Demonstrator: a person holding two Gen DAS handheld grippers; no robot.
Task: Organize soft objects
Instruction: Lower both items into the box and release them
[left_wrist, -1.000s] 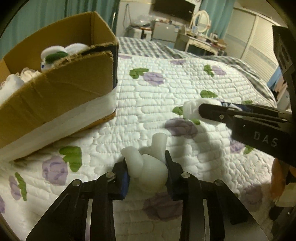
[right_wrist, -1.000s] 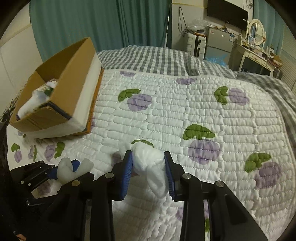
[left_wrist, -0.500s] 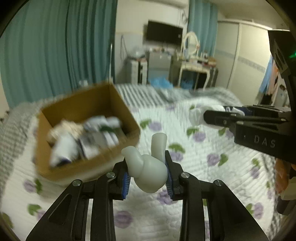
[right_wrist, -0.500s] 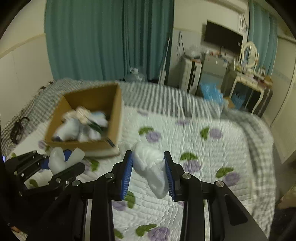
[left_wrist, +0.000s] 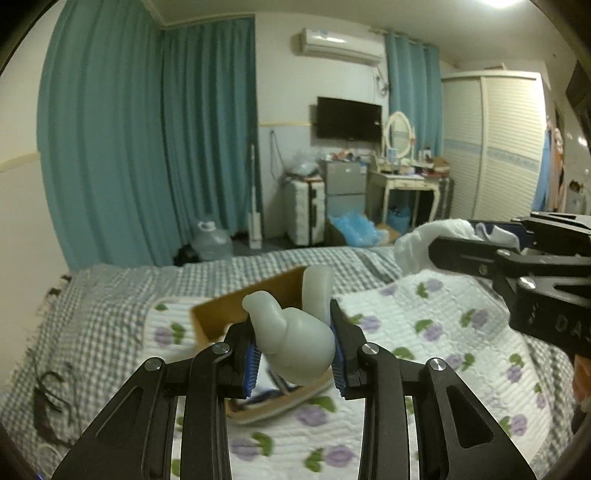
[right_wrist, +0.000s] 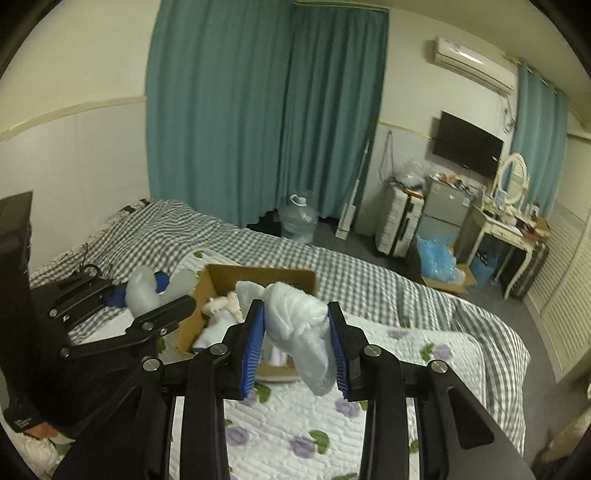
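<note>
Count: 2 grippers, 2 soft bundles in the air, 1 cardboard box (right_wrist: 258, 280) on the bed w/ several more soft items inside, exact no. hard to tell.

The left gripper (left_wrist: 293, 345) is closing its 2 blue-padded fingers (left_wrist: 251, 356) on a knotted pale bundle (left_wrist: 295, 343), jaws narrowed to the bundle's width, pads pressing both its sides. The bundle is sitting between the fingertips, 2 rounded ends sticking up past them. It's hanging above the box (left_wrist: 229, 317), which is showing only partly behind & below the fingers. In the right wrist view the same gripper (right_wrist: 147, 295) is coming in from the left, the bundle (right_wrist: 142, 291) just beside the box's left wall.

The right gripper (right_wrist: 295, 338) is clamping a white rolled sock bundle (right_wrist: 299, 332) the same way, jaws part closed, pads (right_wrist: 253, 350) squeezing it from both sides, a loose end drooping below the fingertips. It's hovering over the box's near edge, box contents showing just behind it. From the left wrist view the right gripper (left_wrist: 436, 245) is reaching in from the right w/ the white bundle (left_wrist: 421, 243) poking out at its tip, well apart from the left one's load.

The box is resting on a white quilt (right_wrist: 424, 387) w/ purple flowers, over a grey checked sheet (right_wrist: 351, 273).
</note>
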